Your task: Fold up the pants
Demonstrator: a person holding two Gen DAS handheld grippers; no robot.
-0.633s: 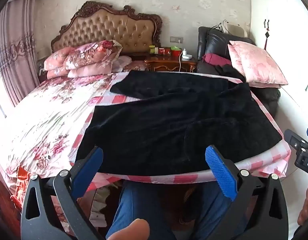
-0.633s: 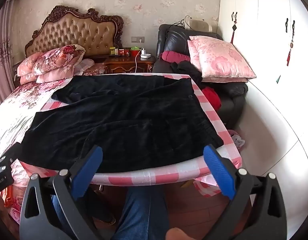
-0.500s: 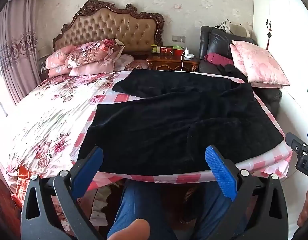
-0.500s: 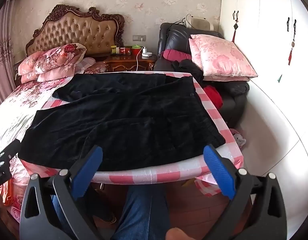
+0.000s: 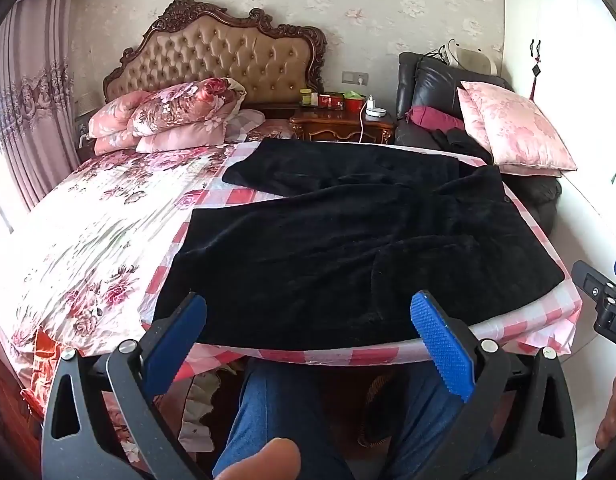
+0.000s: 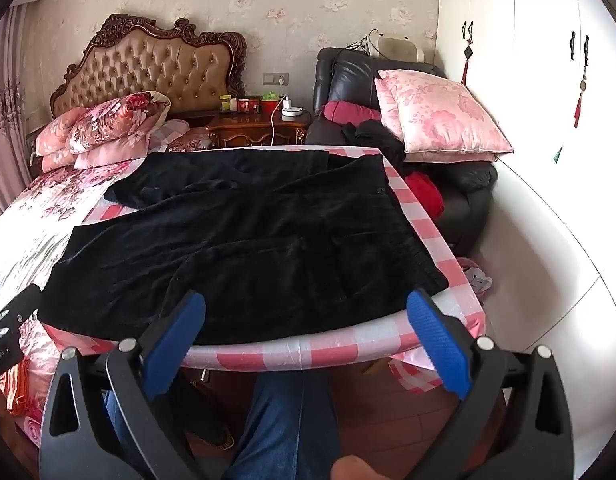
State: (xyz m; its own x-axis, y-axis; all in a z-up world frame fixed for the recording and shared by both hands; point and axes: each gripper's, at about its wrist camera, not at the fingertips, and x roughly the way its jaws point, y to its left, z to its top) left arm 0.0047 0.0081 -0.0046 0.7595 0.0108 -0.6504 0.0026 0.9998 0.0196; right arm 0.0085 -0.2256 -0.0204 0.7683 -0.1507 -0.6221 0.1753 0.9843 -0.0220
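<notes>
Left wrist view: black pants (image 5: 347, 248) lie spread flat on the checkered surface (image 5: 547, 320), at 12 o'clock from the left hand-held gripper (image 5: 308, 344), jaws wide apart and empty. Long axis runs 9 to 3. Right wrist view shows the waistband button at 1 o'clock, nearer the right hand-held gripper (image 6: 306, 340), also wide apart.
</notes>
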